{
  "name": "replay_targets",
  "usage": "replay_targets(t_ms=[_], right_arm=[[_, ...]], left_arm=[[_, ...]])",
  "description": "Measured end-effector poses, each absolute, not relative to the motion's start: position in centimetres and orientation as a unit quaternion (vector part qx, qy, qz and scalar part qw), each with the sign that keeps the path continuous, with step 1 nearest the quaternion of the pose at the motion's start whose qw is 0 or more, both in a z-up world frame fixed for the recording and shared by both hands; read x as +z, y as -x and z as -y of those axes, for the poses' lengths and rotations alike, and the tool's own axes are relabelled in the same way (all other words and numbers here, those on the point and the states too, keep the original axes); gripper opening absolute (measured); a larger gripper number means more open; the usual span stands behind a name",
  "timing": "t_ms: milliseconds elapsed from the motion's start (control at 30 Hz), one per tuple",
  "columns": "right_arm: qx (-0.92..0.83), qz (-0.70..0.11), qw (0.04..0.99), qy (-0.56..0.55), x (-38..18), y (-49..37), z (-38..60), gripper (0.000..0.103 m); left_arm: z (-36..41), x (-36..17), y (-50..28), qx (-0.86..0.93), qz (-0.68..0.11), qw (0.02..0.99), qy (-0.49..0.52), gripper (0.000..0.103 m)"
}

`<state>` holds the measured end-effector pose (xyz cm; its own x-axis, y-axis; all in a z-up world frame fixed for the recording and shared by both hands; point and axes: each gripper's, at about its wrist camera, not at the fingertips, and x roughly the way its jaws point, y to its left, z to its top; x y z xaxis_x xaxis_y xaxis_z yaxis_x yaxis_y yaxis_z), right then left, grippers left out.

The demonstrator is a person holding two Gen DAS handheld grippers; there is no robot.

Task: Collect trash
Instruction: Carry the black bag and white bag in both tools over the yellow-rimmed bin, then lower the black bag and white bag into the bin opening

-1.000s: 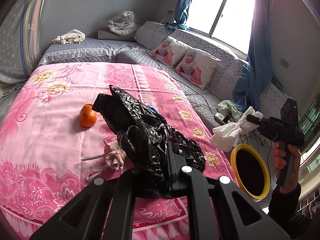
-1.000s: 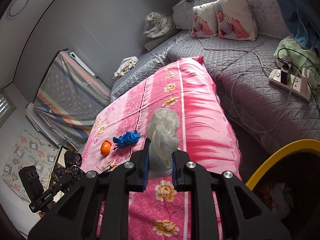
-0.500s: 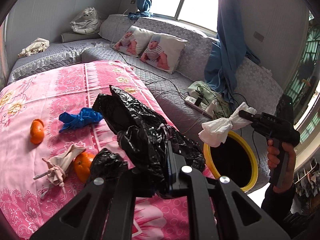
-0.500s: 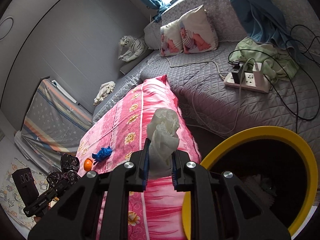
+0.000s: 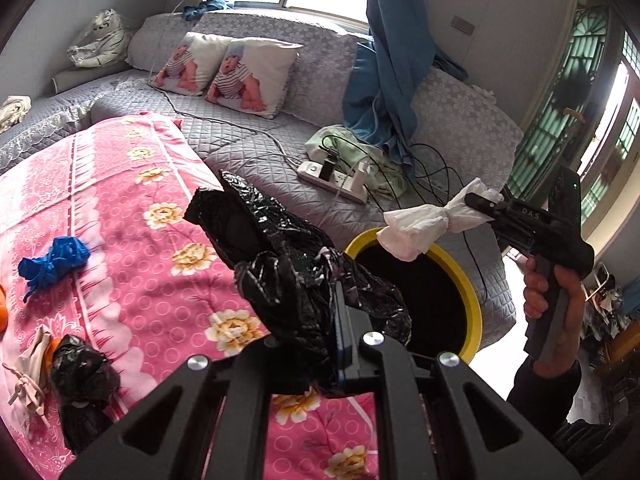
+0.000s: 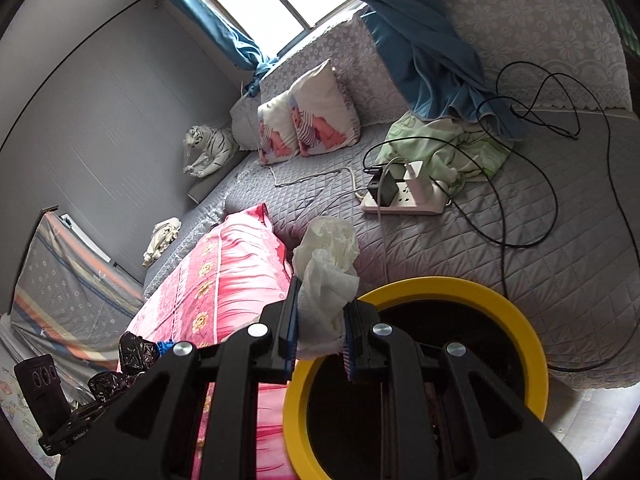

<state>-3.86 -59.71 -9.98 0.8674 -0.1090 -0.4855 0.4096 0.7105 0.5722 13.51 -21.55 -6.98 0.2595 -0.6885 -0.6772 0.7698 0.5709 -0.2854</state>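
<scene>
Pink bed (image 5: pixel 120 240) — one bin (image 5: pixel 474 300), two bags (image 5: pixel 296 264).

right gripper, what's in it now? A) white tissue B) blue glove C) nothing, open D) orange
A. The right gripper is shut on a crumpled white tissue, held at the rim of the yellow bin; the left wrist view shows the same tissue at the bin's edge.
</scene>
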Motion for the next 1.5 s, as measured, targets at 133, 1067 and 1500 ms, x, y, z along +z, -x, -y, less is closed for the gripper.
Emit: replay_targets(t_ms=[133, 1067, 1500], right_arm=[[-0.164, -0.212, 0.895, -0.356, -10.6, 4.6, 60.9, 0.017], [-0.241, -0.231, 0.879, -0.34, -13.6, 6.1, 62.4, 0.017], [-0.247, -0.246, 0.874, -0.34, -14.7, 5.6, 62.6, 0.017]], left_arm=[[23.8, -7.6, -13.1, -0.475, -0.405, 0.778, -0.065, 0.007], [33.9, -10.8, -9.3, -0.531, -0.429, 0.721, -0.118, 0.007], [36.4, -12.3, -8.7, -0.537, -0.437, 0.711, -0.128, 0.008]])
